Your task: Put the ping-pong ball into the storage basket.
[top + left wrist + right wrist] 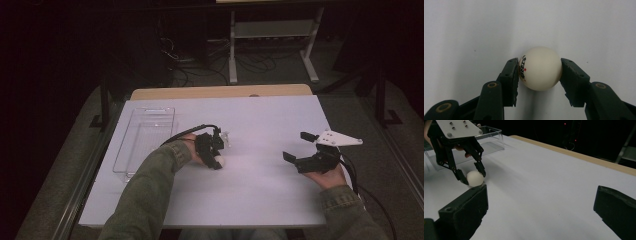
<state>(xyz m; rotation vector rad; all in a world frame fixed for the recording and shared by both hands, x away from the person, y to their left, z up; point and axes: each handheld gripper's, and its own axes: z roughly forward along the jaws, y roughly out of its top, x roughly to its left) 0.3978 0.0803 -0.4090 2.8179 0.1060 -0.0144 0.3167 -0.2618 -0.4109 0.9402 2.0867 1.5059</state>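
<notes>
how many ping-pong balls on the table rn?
1. The white ping-pong ball sits between the jaws of the left gripper, on the white table right of the clear tray. The tray looks empty. The right gripper is open, holding nothing.

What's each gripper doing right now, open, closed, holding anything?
Left gripper: shut on the white ball.
Right gripper: open, holding nothing.

Overhead camera looks forward and down over my desk [260,125]. My left claw's camera sits close above the ball [540,68]; my right's views it from farther off.
</notes>
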